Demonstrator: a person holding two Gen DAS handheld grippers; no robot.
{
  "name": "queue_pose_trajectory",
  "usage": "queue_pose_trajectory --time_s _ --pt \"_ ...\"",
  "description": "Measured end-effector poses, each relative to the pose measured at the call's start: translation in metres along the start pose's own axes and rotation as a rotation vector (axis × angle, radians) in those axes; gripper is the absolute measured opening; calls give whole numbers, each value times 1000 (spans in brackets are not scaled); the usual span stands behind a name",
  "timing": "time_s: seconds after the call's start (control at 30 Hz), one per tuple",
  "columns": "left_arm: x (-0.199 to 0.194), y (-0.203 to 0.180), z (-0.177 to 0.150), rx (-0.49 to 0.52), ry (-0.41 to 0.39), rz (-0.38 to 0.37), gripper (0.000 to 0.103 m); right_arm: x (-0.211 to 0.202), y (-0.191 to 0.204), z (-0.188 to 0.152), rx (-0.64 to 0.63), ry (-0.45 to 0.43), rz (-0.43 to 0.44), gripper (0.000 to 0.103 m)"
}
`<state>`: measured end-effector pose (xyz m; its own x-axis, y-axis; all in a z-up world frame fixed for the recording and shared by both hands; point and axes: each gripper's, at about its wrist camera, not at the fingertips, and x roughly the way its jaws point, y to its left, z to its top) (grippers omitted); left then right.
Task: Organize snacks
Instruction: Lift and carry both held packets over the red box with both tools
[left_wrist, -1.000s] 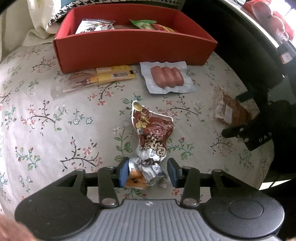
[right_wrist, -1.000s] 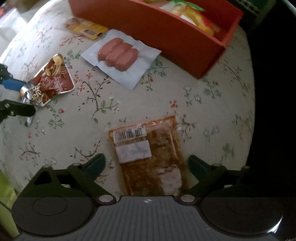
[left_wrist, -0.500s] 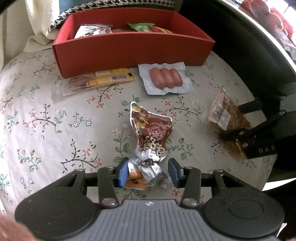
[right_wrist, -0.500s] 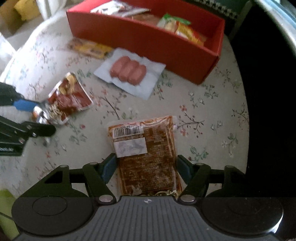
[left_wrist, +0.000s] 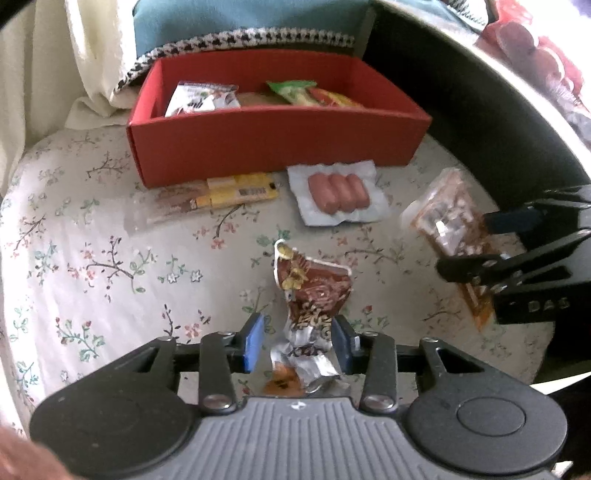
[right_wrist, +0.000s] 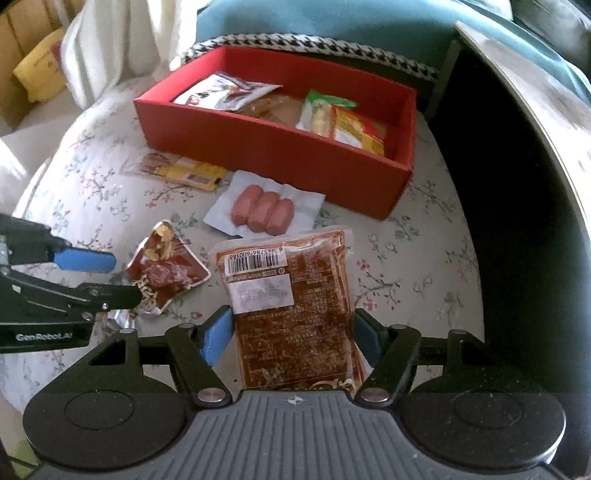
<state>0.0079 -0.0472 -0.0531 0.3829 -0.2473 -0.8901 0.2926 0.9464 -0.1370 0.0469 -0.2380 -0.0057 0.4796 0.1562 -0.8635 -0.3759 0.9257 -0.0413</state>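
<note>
Since a second ago my right tool (right_wrist: 291, 332) has clenched onto the flat brown pack (right_wrist: 291, 302) and raised it off the table (right_wrist: 406, 266), long axis toward the red box (right_wrist: 280, 155) beyond, while my left tool (left_wrist: 299, 345) is closing on the foil packet (left_wrist: 310, 306).

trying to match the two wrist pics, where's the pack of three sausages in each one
Left wrist view: the three-sausage pack lies right of centre in the upper half, just in front of the red box.
Right wrist view: the pack sits near the centre, below the red box and above the brown barcoded packet.
Shared landmark: the red box.
</note>
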Motion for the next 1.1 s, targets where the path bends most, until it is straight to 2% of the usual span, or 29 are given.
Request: queue_pose_trajectory --time_s 0.07,0.1,0.13,0.27,0.3,0.33,0.4,0.5,0.83,1.1 --pt "5 -9 0 49 3 44 47 5 -5 -5 35 -6 8 75" --pt "7 -15 -1 72 -1 67 58 6 -8 -7 52 -5 20 75" --pt "9 -20 -2 96 -10 90 63 9 -9 -10 59 -3 23 75" --pt "28 -39 -8 179 2 167 65 11 -7 -13 34 -9 6 75" --pt "27 -40 -10 177 -26 171 60 10 -8 -13 35 -15 4 75" --pt "25 -40 -10 169 -26 164 44 8 -9 -12 33 -24 -6 75" --pt "22 -37 -9 133 -12 146 40 4 -10 -12 31 -39 -10 75" --pt "20 -35 -9 121 -29 198 38 1 -10 -12 32 -50 -10 75" --pt "-9 -20 12 40 -115 142 38 -2 1 3 18 -84 -23 75" --pt "-21 -9 50 8 -188 124 38 -8 5 39 25 -141 -17 75"
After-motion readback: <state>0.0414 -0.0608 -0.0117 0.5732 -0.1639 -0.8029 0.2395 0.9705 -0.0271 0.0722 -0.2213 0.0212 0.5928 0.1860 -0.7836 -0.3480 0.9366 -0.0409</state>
